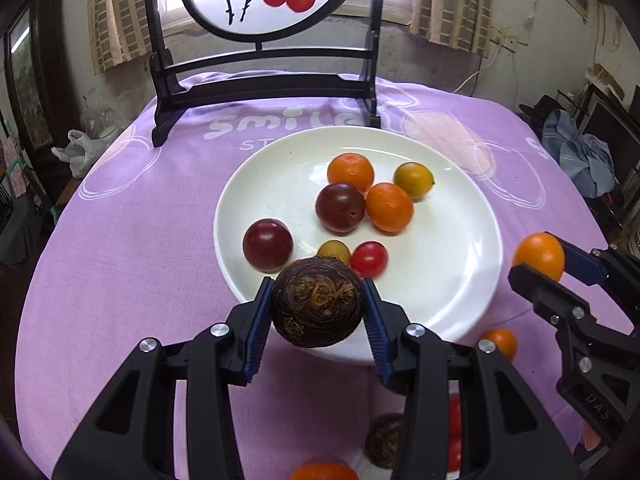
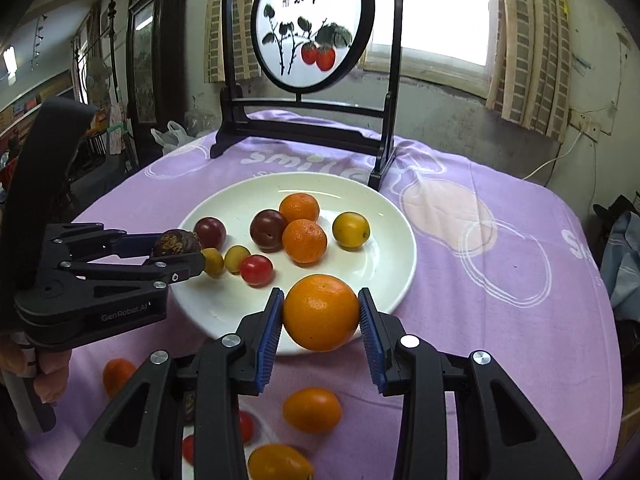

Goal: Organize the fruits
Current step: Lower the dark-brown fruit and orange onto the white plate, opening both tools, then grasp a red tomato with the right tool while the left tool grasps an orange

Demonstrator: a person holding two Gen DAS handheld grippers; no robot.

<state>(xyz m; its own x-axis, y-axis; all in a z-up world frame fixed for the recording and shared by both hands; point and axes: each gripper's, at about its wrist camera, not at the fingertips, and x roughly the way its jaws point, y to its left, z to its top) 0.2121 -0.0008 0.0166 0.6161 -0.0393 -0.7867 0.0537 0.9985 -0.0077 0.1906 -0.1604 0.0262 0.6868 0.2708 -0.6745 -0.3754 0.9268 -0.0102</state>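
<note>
Left wrist view gives us the table (image 1: 132,240) first, draped in a lilac cloth with white rings and the word "smile" printed on it. At its far side stands a dark wooden screen stand (image 1: 264,80) carrying a round panel painted with two red fruits. In front of that sits the white plate (image 1: 452,280), wide and shallow, and it's filling up: two oranges, two dark red plums, a yellow-green fruit at the back right, and a small yellow one beside a red cherry tomato (image 1: 369,258) near the front.

Now the tools. The left tool (image 1: 318,308) is clamped on a dark brown wrinkled fruit (image 1: 318,306), blue pads pressing both sides, held over the near rim of the plate. Over in the right wrist view, the right tool (image 2: 321,314) grips a bright orange (image 2: 321,312) the same way, pads tight on either side, also at the plate's near edge. A person's fingers (image 2: 50,372) show at the bottom left, wrapped around the left tool's handle.

And loose fruit is waiting on the cloth close to the cameras: a small orange (image 2: 312,410) just below the right tool, another (image 2: 118,376) off to the left, a yellowish one (image 2: 280,462) at the bottom edge, and red tomatoes half hidden behind the tool's arms.
</note>
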